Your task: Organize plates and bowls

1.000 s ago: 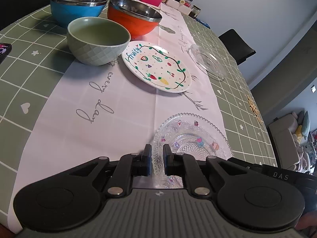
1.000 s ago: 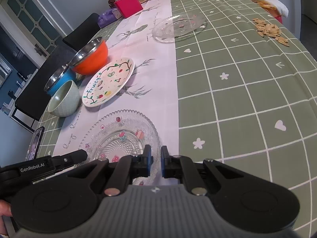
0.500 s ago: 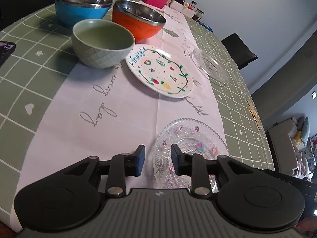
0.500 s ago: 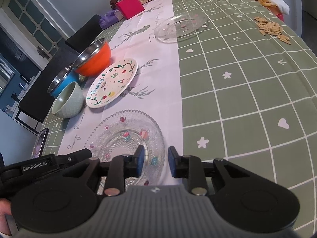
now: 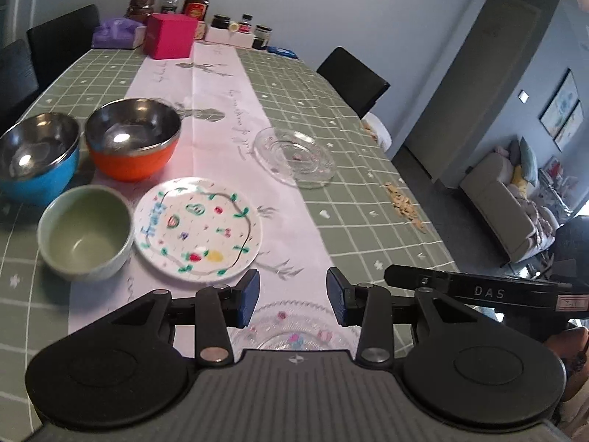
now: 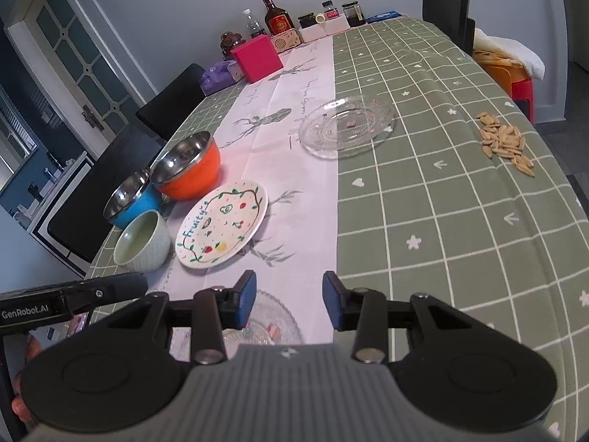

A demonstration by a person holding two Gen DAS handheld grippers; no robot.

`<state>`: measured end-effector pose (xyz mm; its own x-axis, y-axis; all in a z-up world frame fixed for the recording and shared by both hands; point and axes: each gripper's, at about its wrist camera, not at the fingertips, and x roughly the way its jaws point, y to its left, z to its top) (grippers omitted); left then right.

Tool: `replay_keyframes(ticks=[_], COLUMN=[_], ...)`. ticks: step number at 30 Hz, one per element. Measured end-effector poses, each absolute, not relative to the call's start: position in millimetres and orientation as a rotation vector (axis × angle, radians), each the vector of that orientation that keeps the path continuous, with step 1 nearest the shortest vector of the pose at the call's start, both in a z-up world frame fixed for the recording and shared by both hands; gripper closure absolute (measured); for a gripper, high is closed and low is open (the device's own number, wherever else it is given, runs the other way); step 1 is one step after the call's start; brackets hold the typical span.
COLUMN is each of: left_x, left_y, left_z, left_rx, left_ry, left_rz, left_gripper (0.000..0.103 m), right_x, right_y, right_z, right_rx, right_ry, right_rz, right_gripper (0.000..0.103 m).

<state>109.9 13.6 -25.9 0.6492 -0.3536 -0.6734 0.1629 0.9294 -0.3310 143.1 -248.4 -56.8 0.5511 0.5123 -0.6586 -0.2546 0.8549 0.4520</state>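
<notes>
1. At the far left of my left wrist view, the blue steel-lined bowl (image 5: 35, 158) sits on the green checked tabletop (image 5: 368, 199), with the orange steel-lined bowl (image 5: 134, 140) just right of it, rims nearly touching.
2. Below them, at left centre, the pale green ceramic bowl (image 5: 86, 234) stands upright and empty, just beside the white "Fruity" plate (image 5: 198, 228), which lies on the white runner (image 5: 206, 84).
3. Right of centre, further up the frame, a clear glass plate (image 5: 296, 156) lies across the edge of the runner and the green cloth.
4. At bottom centre, my left gripper (image 5: 292, 296) has its fingers apart and opening; nothing is gripped. The patterned glass plate (image 5: 291, 335) lies on the runner beneath the gap, partly hidden by the gripper body.
5. In my right wrist view, the right gripper (image 6: 289, 298) is at bottom centre, its fingers likewise apart and opening, with nothing held; the same patterned glass plate (image 6: 268, 324) shows below and left of the gap.
6. At the right of that view, a scatter of seeds (image 6: 506, 143) lies on the green cloth.
</notes>
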Motion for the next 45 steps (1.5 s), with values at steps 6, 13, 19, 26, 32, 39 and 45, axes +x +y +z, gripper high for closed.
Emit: replay_keyframes(ticks=[6,13,19,26,32,39,45], left_x=[183.1,274.2,330.6,366.5,381.5,388.7,389.3], left_y=[3.9,15.5,24.9,14.2,4.8,2.0,-8.2], left_z=[-20.0,-53.7,-81.1,-107.9,-121.3,-128.1,-129.8], left_rx=[-0.270,-0.367,-0.446,-0.444,-0.406,-0.423,-0.375], left_ry=[0.767,0.849,0.928,0.947,0.945,0.920,0.902], left_rz=[-0.324,-0.268,-0.203,-0.169,-0.172,-0.185,-0.200], left_gripper=[0.058,0.058,0.058,0.058,0.058,0.073,0.089], right_x=[202.0,271.8,322.4,360.3,371.2,379.5,381.4], right_y=[-260.1,-276.3,-282.8,-278.8,-280.7,-280.8,-281.0], right_z=[-55.8,-75.9,-99.1,-124.9,-135.6,-141.0,-144.8], right_rx=[0.430,0.528,0.543,0.569,0.582,0.611,0.622], right_ry=[0.872,0.891,0.914,0.947,0.939,0.938,0.940], right_rz=[0.416,0.328,0.267,0.247,0.241,0.249,0.256], right_gripper=[0.063,0.063,0.063,0.063,0.067,0.083,0.095])
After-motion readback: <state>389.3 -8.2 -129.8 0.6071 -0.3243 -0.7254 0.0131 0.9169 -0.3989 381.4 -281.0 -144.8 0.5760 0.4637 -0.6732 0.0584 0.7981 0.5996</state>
